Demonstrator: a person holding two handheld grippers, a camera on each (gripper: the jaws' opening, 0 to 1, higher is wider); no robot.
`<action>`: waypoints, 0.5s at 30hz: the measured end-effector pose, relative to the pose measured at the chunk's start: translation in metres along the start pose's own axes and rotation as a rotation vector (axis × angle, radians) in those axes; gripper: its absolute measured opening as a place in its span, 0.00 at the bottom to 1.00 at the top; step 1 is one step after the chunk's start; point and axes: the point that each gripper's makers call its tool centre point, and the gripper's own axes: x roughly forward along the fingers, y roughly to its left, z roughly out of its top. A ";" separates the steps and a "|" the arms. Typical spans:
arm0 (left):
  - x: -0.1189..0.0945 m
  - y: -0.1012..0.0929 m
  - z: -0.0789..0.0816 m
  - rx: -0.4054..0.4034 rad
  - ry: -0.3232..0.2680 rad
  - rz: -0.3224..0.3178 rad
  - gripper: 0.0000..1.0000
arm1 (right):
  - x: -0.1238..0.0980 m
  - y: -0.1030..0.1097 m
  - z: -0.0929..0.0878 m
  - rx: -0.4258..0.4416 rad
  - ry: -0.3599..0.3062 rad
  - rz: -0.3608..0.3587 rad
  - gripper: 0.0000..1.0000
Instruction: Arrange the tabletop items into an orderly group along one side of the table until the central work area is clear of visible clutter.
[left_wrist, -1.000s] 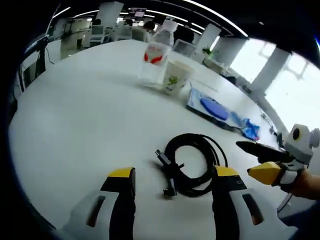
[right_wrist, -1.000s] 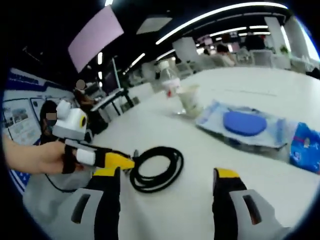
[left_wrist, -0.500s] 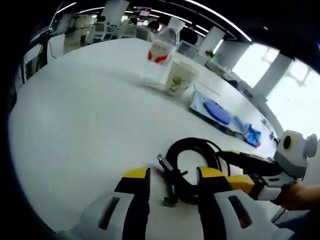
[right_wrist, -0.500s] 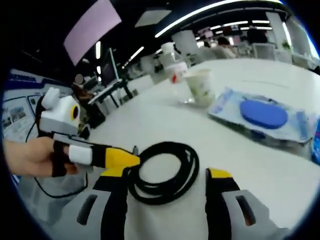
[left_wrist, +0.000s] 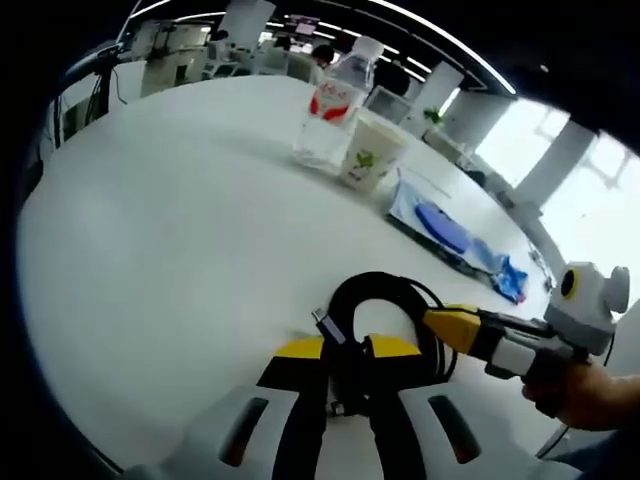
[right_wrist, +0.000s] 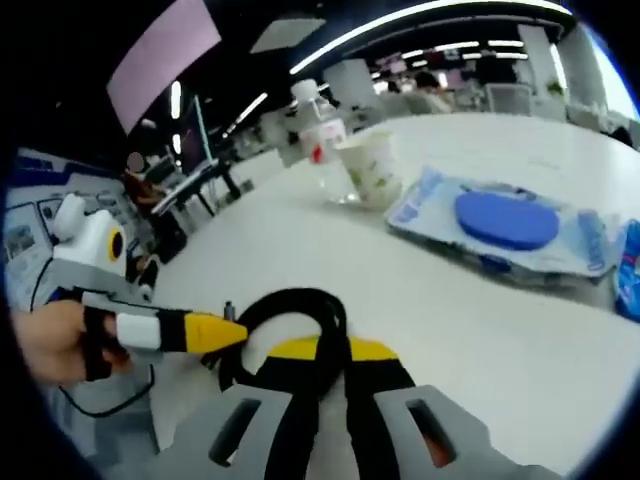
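A large white table (left_wrist: 150, 230) with a smooth, matte top stretched away into an open-plan office. Long strip lights (right_wrist: 400, 18) ran across the dark ceiling. Tall bright windows (left_wrist: 590, 200) stood between white square columns (left_wrist: 478, 115) along one side (their glare washed out whatever lay beyond). Farther back were more white desks and chairs (left_wrist: 180, 62), and a pale pink hanging panel (right_wrist: 165, 60) showed overhead in the right gripper view.

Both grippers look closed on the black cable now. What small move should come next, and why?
Probably lift the coiled black cable slightly and carry it toward the water bottle and paper cup. The left gripper and right gripper each pinch the coil, and it lies apart from that group on the white table.
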 end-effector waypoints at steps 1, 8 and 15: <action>0.000 -0.001 -0.001 0.000 0.003 0.002 0.12 | -0.002 0.001 0.000 -0.001 0.001 0.000 0.01; -0.009 -0.011 -0.006 -0.024 -0.017 -0.017 0.10 | -0.018 0.002 0.011 0.024 -0.036 0.029 0.00; -0.016 -0.029 -0.001 -0.039 -0.033 -0.068 0.10 | -0.041 0.001 0.022 0.002 -0.070 0.048 0.00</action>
